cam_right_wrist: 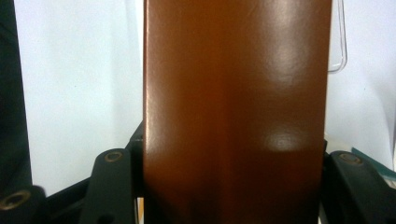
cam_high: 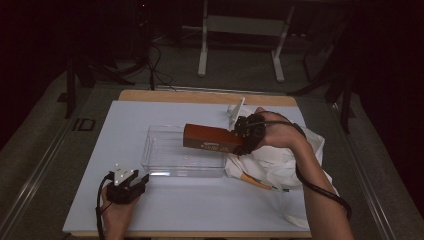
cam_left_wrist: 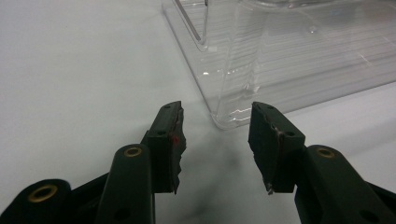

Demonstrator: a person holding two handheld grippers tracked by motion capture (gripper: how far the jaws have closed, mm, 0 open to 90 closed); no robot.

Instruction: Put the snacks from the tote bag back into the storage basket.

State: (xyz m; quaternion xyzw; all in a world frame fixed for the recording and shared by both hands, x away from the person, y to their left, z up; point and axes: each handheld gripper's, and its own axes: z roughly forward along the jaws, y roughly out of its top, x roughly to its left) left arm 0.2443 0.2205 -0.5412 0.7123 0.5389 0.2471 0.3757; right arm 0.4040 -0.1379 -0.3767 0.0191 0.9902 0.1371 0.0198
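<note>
Clear plastic bin (cam_high: 184,157) at table centre w/ nothing seen inside, brown box (cam_high: 212,138) clamped in right gripper (cam_high: 243,136), held level over bin's right end, left gripper (cam_left_wrist: 215,140) w/ jaws apart, unloaded, just beside bin's near corner, white bag (cam_high: 290,165) lying at right.

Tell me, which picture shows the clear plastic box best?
The high view: the whole clear rectangular plastic box lies on the white table. The left gripper view gives one near corner; the right gripper view, just a rim edge behind the brown carton.
</note>
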